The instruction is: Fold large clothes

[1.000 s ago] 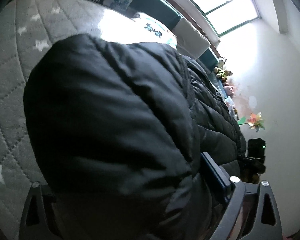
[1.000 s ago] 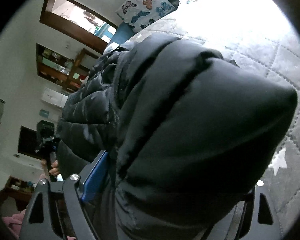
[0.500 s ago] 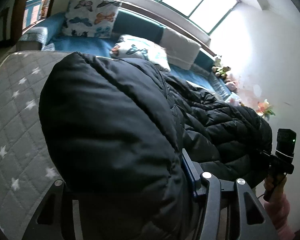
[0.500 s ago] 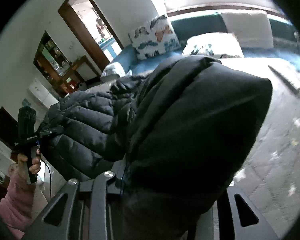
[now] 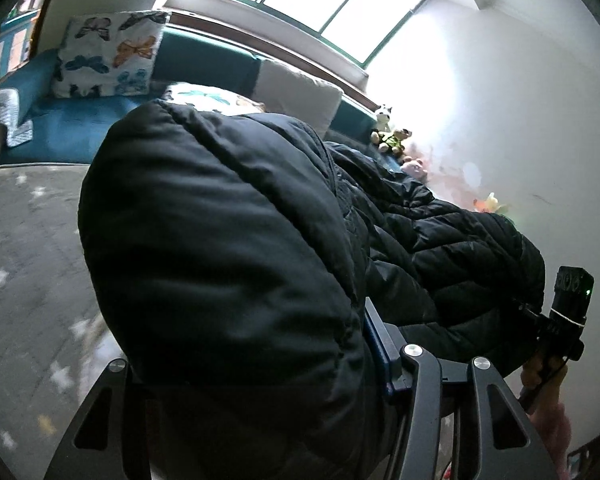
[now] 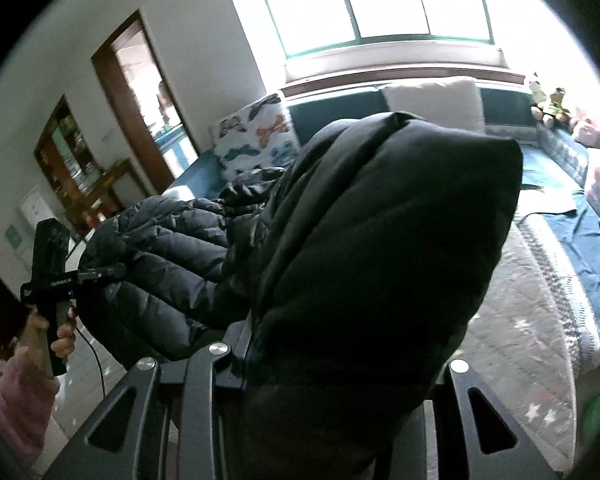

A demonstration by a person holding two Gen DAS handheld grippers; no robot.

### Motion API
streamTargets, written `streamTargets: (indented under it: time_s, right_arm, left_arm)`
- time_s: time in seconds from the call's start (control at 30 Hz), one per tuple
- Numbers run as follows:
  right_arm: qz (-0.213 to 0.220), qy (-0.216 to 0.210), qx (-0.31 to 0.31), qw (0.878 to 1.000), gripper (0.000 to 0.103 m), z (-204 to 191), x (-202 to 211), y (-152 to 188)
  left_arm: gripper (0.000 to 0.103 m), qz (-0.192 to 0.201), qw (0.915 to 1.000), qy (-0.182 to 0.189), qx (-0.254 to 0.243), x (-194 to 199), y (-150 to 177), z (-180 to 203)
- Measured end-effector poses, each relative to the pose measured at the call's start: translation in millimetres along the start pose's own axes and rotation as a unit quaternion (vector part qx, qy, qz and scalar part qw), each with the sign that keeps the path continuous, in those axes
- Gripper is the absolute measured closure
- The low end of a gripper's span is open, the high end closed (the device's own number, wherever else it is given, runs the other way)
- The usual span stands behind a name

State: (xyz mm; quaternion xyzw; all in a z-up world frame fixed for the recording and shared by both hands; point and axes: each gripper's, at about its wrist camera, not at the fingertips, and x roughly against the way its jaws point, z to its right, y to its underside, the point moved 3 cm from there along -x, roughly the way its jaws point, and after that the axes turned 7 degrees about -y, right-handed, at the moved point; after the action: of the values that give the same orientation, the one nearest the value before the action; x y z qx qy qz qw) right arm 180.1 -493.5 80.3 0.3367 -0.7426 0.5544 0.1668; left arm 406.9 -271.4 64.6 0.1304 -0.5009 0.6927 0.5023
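The black puffer jacket (image 5: 228,264) is bulging up from both grippers, filling each view from 6 to 12 o'clock and hiding most of the grey star-quilted bed (image 5: 24,248). The left gripper (image 5: 260,364) and right gripper (image 6: 340,360) are each clamping a fold of it. A butterfly pillow (image 5: 108,56) is leaning at 10 o'clock under the window (image 6: 380,0), plush toys (image 6: 548,108) at 2; the small label writing is unreadable.

Black quilted jacket (image 5: 228,264), grey star-patterned quilt (image 5: 24,248), butterfly-print pillow (image 5: 108,56).
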Motion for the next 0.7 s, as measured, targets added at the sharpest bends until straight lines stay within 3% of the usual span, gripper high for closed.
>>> streamTargets:
  time_s: [0.1,0.2,0.23,0.3,0.37,0.47,0.7]
  right_arm:
    - [-0.003,0.008,-0.019,1.0,0.065,20.6,-12.5,7.6]
    - [-0.039,0.02,-0.051,0.998,0.064,52.6,-44.8,33.4]
    - [-0.051,0.029,-0.061,0.996,0.063,60.6,-52.6,41.5]
    - [-0.064,0.047,-0.086,0.993,0.058,83.2,-69.5,61.5]
    - [-0.057,0.026,-0.113,0.992,0.051,98.1,-72.5,71.0]
    - [-0.057,0.025,-0.122,0.991,0.045,98.5,-74.1,70.9]
    - [-0.086,0.05,-0.138,0.985,0.041,102.1,-59.0,64.2]
  left_arm:
    - [0.044,-0.02,0.9997,-0.009,-0.005,-41.4,0.3,13.5]
    - [0.044,-0.063,0.9972,-0.04,-0.001,-92.5,9.5,21.6]
    - [0.043,-0.072,0.9956,-0.059,-0.004,-105.4,14.3,19.7]
    - [0.036,-0.081,0.9951,-0.054,0.014,-121.5,18.6,12.5]
    - [0.026,-0.086,0.9947,-0.047,0.031,-126.6,19.3,9.2]
    - [0.02,-0.087,0.9933,-0.071,0.029,-119.1,29.2,4.9]
    - [0.02,-0.086,0.9902,-0.11,-0.006,-87.6,45.9,-10.3]
